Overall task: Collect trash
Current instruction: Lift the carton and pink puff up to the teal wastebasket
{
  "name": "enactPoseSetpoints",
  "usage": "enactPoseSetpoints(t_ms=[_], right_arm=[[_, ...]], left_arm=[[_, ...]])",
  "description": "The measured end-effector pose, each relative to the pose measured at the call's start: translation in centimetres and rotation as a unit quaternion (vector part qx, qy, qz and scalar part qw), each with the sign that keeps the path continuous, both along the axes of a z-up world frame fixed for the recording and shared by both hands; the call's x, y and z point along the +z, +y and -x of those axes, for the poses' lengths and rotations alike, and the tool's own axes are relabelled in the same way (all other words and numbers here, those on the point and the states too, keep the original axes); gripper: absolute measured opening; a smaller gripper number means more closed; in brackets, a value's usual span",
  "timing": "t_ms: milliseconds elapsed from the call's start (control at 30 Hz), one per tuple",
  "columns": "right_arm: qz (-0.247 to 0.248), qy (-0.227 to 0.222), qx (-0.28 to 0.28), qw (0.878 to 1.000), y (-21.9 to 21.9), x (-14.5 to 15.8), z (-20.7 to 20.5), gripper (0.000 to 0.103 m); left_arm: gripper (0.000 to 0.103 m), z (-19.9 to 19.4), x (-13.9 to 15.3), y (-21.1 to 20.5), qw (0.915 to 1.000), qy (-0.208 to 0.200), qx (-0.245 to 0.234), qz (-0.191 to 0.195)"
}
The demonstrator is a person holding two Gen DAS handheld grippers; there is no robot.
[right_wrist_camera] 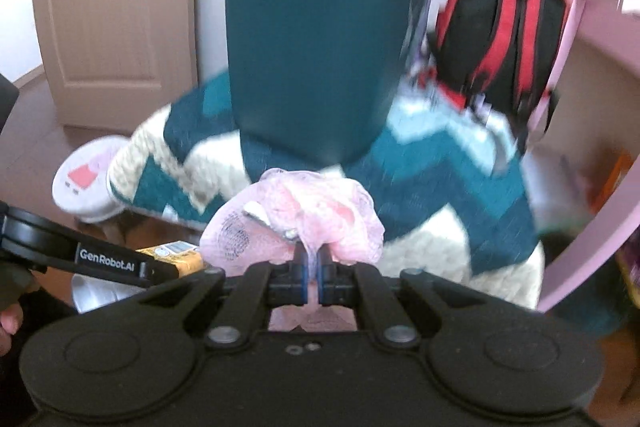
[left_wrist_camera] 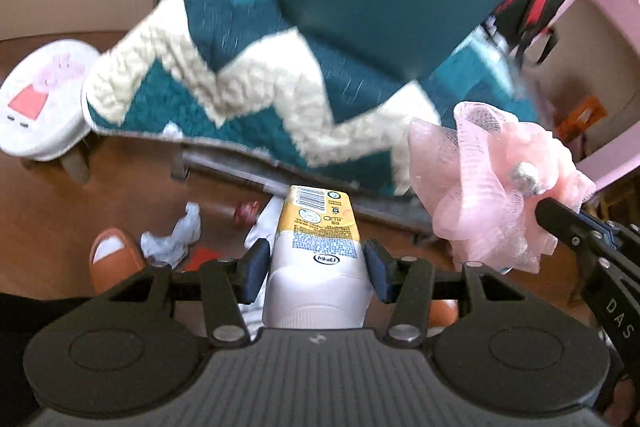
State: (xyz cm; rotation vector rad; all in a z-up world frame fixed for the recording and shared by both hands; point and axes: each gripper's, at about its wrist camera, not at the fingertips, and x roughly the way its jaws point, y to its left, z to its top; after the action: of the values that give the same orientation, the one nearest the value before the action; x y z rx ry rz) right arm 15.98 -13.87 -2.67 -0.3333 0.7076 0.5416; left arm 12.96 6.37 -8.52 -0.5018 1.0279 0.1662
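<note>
My left gripper (left_wrist_camera: 316, 269) is shut on a white and yellow bottle (left_wrist_camera: 316, 239), held out over the floor; its yellow end also shows in the right wrist view (right_wrist_camera: 176, 257). My right gripper (right_wrist_camera: 313, 267) is shut on a crumpled pink plastic bag (right_wrist_camera: 296, 219), which also shows at the right of the left wrist view (left_wrist_camera: 492, 187). On the wooden floor below lie a crumpled white paper (left_wrist_camera: 172, 239), a small red wrapper (left_wrist_camera: 247, 213) and a red scrap (left_wrist_camera: 206, 257).
A chair with a teal back (right_wrist_camera: 320, 39) carries a teal and cream zigzag blanket (left_wrist_camera: 256, 83). A white Peppa Pig stool (left_wrist_camera: 40, 103) stands at the left. A red and black backpack (right_wrist_camera: 500, 39) and a pink shelf (right_wrist_camera: 592, 107) are at the right. A shoe (left_wrist_camera: 114, 259) is near the paper.
</note>
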Motion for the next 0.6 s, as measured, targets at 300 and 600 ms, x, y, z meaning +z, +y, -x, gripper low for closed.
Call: enactPoseSetpoints(t_ms=[300,600], right_arm=[[-0.041,-0.1,0.006,0.994,-0.9,8.8,-0.5,0.002],[-0.068,-0.196,0.017,0.978,0.0,17.7,-3.3,0.002]], left_arm=[[0.051,0.3,10.4,1.3,0.9911,-0.13,-0.002,-0.027],[0.051,-1.7,21.3,1.9,0.9688,-0.24,-0.018,-0.06]])
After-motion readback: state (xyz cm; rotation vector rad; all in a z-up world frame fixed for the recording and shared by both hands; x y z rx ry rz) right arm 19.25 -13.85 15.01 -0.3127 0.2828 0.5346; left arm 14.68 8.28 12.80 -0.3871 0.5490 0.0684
